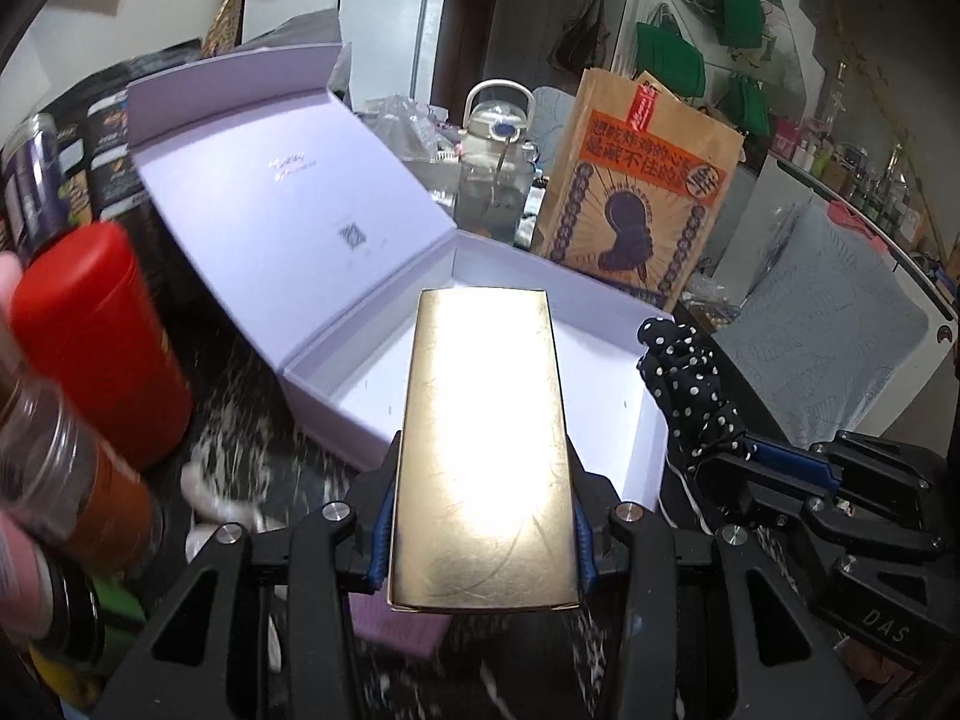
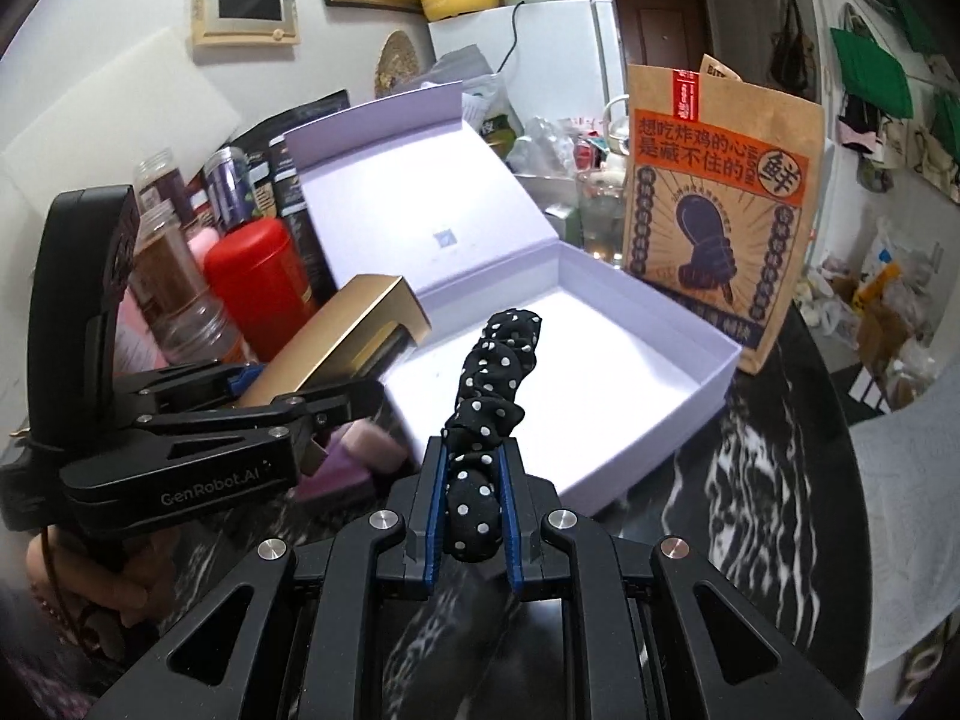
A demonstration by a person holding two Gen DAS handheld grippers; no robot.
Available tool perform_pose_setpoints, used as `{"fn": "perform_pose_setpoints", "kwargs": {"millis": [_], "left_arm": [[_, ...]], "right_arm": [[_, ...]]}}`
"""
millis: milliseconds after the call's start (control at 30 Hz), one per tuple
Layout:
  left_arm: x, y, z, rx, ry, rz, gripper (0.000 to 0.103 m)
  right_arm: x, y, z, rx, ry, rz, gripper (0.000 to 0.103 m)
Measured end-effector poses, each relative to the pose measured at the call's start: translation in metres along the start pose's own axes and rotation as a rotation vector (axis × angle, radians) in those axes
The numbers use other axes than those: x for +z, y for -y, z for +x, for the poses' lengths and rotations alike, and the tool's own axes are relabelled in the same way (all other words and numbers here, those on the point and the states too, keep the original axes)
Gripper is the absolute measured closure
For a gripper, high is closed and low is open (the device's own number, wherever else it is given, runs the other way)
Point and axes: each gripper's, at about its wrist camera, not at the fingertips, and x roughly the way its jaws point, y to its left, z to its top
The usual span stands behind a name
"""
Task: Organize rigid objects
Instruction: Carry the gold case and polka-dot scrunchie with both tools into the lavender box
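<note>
While we carry the gold box point(image 1: 483, 450) in the left gripper point(image 1: 483, 540) and the polka-dot scrunchie point(image 2: 489, 396) pinched in the right gripper point(image 2: 474, 516), both at centre frame above the open lavender gift box point(image 2: 708, 354), the two could collide over it.

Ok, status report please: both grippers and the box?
Left gripper shut on gold box. Right gripper shut on polka-dot scrunchie. White gift box open, nothing blocking.

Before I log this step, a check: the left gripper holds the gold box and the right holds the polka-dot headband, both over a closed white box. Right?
Not quite: the white box is open, its lid tipped back, as the right wrist view shows. The rest stands: the left gripper holds the gold box and the right gripper holds the polka-dot headband.
</note>
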Motion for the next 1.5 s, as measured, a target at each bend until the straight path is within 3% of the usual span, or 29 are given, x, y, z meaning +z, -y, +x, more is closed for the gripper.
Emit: {"fn": "perform_pose_setpoints", "kwargs": {"millis": [300,667,1133,1500], "left_arm": [[0.035,-0.002,0.032,0.011,0.015,0.013,0.059],[0.068,-0.003,0.076,0.076,0.016,0.065,0.059],[0.062,-0.005,0.138,0.17,-0.171,0.073,0.059],[0.05,0.001,0.164,0.168,-0.308,0.1,0.059]], "right_arm": [[0.032,0.024,0.027,0.01,-0.01,0.01,0.087],[0.055,0.053,0.07,-0.019,-0.035,-0.015,0.087],[0.051,0.075,0.114,-0.027,-0.158,-0.022,0.087],[0.037,0.077,0.132,-0.067,-0.235,-0.039,0.085]]}}
